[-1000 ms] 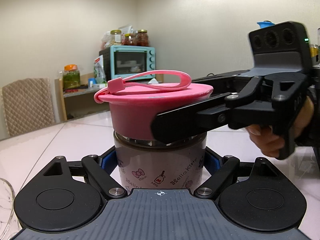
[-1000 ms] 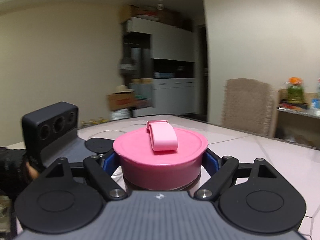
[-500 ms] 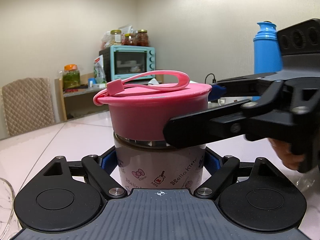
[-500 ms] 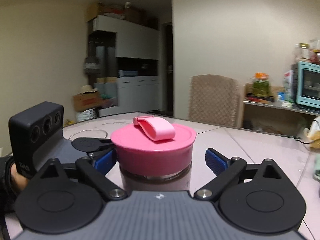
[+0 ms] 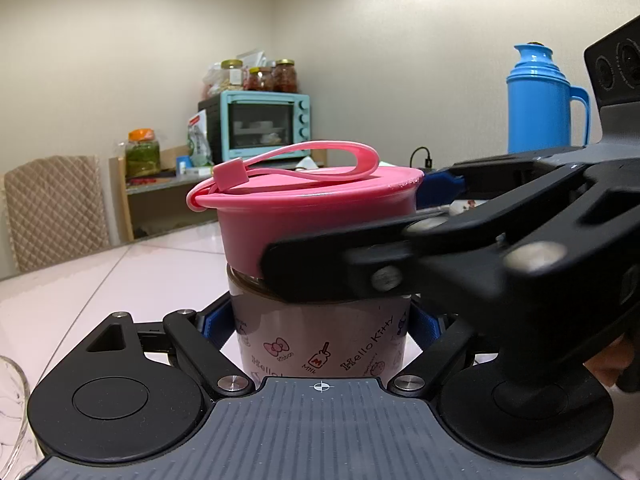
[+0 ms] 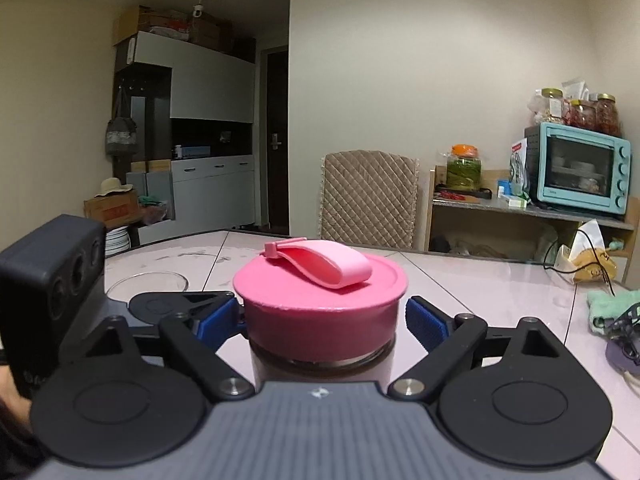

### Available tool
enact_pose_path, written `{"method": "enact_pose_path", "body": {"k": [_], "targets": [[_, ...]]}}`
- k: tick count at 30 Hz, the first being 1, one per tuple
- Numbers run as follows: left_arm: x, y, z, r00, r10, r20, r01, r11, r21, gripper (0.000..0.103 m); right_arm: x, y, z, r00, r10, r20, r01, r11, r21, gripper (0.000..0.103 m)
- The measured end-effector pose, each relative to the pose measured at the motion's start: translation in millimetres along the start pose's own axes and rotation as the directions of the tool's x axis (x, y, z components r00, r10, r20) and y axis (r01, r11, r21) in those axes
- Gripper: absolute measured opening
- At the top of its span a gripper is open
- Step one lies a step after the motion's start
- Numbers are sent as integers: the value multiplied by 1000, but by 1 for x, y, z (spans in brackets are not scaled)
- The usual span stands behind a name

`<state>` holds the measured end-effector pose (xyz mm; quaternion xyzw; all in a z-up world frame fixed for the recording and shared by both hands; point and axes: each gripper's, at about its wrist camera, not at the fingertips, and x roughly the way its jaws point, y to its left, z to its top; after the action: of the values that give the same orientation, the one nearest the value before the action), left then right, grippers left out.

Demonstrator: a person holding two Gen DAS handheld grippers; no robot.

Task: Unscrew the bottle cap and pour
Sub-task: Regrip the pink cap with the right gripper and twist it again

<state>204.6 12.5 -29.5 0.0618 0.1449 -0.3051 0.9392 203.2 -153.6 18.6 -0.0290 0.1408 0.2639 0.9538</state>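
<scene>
The left gripper point(image 5: 320, 320) sits at the bottom middle of its view and is clenched on the bottle point(image 5: 320, 340), its blue pads point(image 5: 214, 318) pressing both sides. The right gripper point(image 6: 322, 320) fills the bottom of its own view. Its jaws are closing, with the pink cap point(image 6: 320, 308) between them. The left pad touches the cap, but there is a small gap at the right pad point(image 6: 424, 322), so it is not gripping. The table point(image 6: 480, 280) is pale and shiny. The bottle stands upright on it, in the middle of both views. The cap sits on top of the bottle, with a pink strap point(image 6: 324, 262) lying across it.
</scene>
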Motion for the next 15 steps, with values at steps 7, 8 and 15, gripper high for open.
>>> {"method": "enact_pose_path", "body": {"k": [7,8,15], "targets": [[0,0,0,1000,0,0,0,1000,0,90,2,6,-1,999,-32,20,31,999,24,86],[0,0,0,1000,0,0,0,1000,0,90,2,6,-2,999,-34,22,34,999,25,86],[0,0,0,1000,0,0,0,1000,0,90,1,8,-3,999,-34,24,33,999,15,85]]}}
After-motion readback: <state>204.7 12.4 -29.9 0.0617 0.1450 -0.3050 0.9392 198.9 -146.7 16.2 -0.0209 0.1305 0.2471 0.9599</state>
